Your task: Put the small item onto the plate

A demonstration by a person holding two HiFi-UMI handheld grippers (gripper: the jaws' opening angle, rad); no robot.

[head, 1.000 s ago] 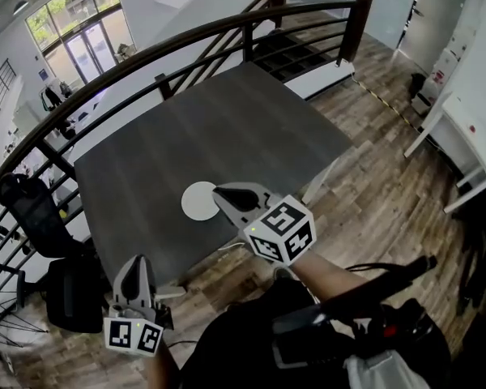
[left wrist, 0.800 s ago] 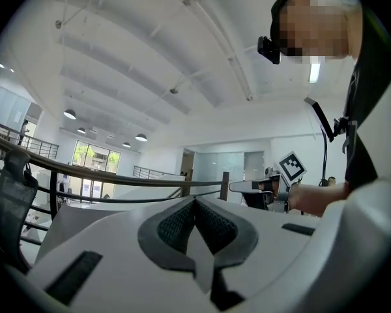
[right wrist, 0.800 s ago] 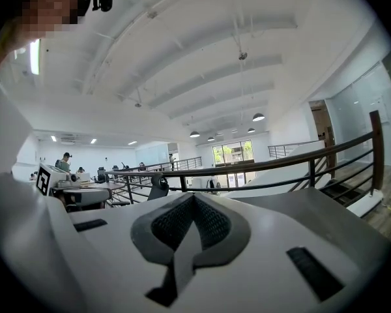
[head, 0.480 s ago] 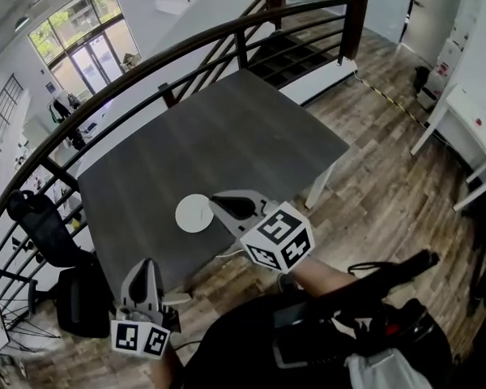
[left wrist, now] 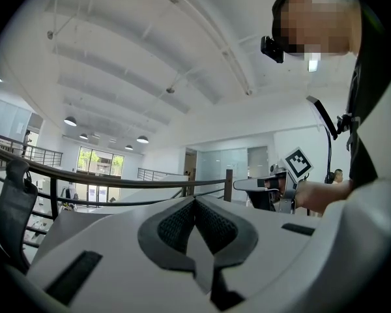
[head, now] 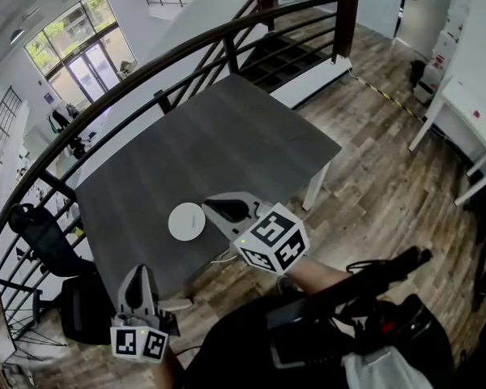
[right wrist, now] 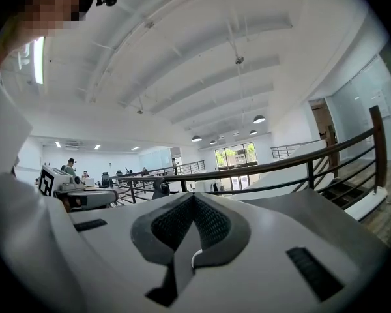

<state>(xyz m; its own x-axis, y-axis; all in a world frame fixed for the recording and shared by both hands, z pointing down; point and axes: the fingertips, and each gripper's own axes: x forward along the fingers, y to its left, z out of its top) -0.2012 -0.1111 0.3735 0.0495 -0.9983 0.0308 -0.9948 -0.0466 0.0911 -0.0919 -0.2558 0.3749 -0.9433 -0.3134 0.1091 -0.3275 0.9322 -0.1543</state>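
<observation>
1. Although the desk (head: 227, 136) takes up most of the head view, its dark top carries only one thing that I can make out, near the edge closest to the person. A railing (head: 146, 63) curves round its far sides.
2. The right gripper (head: 208, 207) is held over that near edge, roughly level, with its tip toward the left of the head view. Its own view shows its jaws pressed together pad to pad, with nothing clamped between them.
3. The left gripper (head: 136, 272) hangs at the lower left of the head view, off the desk and over the wooden floor (head: 373, 177). Its jaws are also closed on nothing.
4. The plate (head: 186, 221) is white, round and bare, and it lies flat on the desk. It sits just beside the right gripper's tip, on that tip's left in the head view, and well apart from the left gripper. The right hand is therefore much the nearer one. Being round, the plate has no long axis, so the angle of approach should matter little.
5. The small item shows in no view: it is not on the desk, the plate or in either gripper. A white sliver (right wrist: 194, 258) shows in the gap below the right gripper's closed pads, and I cannot tell whether it is the plate's rim beyond. By my judgement the item must be found and picked up first, and delivery would suit the right hand.
</observation>
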